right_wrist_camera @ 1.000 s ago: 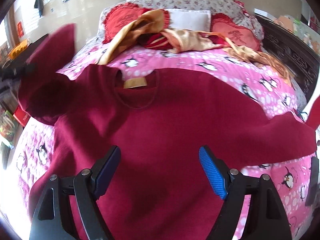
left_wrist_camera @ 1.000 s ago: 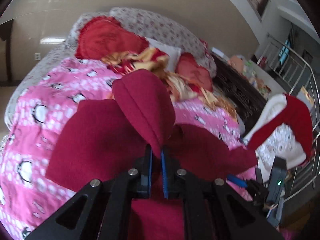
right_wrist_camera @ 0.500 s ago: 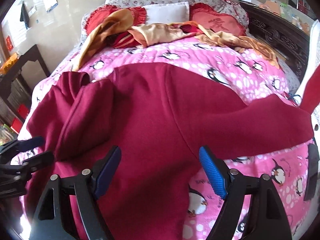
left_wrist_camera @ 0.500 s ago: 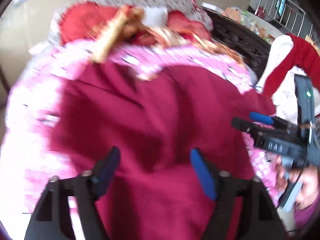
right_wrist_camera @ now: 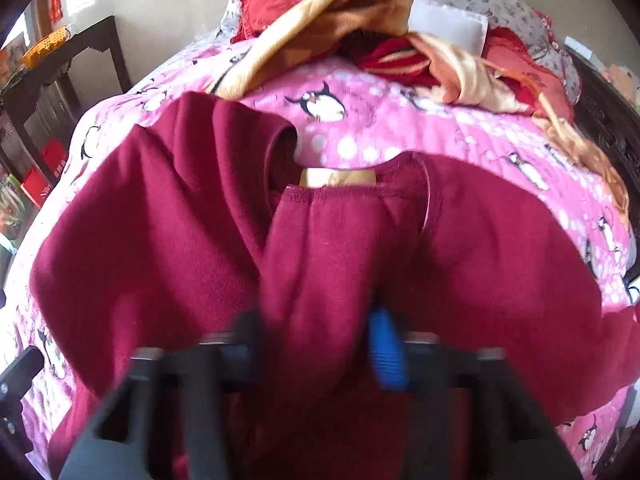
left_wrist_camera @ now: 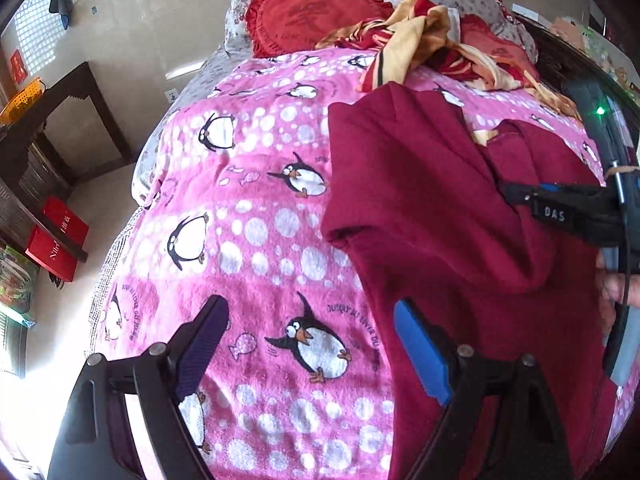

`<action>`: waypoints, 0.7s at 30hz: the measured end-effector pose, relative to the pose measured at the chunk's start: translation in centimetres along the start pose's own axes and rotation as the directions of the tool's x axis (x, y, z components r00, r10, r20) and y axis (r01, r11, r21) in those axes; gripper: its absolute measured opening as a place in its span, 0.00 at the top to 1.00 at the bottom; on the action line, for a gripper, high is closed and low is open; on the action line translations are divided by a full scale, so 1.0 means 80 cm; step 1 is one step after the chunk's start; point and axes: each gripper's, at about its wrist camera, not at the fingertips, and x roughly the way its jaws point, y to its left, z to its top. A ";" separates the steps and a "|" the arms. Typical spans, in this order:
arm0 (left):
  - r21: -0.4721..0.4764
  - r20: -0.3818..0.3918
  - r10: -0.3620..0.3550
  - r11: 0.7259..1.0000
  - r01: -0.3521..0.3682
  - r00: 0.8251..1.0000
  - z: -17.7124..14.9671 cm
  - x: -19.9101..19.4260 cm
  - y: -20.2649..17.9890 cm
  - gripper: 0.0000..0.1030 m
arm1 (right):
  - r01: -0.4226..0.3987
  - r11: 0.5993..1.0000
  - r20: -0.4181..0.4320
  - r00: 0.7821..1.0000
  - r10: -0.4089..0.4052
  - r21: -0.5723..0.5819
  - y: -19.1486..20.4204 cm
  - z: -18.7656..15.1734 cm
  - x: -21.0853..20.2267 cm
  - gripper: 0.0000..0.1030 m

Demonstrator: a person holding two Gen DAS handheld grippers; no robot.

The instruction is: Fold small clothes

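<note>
Right gripper (right_wrist_camera: pixel 320 340): jaws closing on a raised fold of the maroon sweater (right_wrist_camera: pixel 328 248), cloth between the pads. Left gripper (left_wrist_camera: pixel 308 344): jaws wide apart, empty, over bare pink penguin blanket (left_wrist_camera: pixel 256 240) just left of the sweater's left edge. Far side: red and gold bedding heap (left_wrist_camera: pixel 420 40), pillows. Left: bed edge, floor.

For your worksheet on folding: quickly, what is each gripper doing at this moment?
Left gripper: open, holding nothing, above the pink penguin blanket.
Right gripper: jaws closing, with a fold of the dark red sweater between them.
</note>
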 end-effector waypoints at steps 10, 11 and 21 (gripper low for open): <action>0.005 -0.001 -0.017 1.000 0.017 1.000 0.004 0.016 -0.015 0.14 | -0.155 0.980 0.087 0.986 0.145 0.123 -0.134 -0.111 -0.103 0.67; 0.007 -0.007 -0.012 1.000 0.012 1.000 0.005 0.020 -0.018 0.14 | -0.152 0.979 0.051 0.988 0.147 0.136 -0.147 -0.126 -0.102 0.66; -0.010 -0.046 0.030 0.999 -0.031 0.998 0.013 0.052 -0.012 0.14 | -0.060 0.956 0.052 0.998 0.047 0.286 -0.209 -0.127 -0.102 0.66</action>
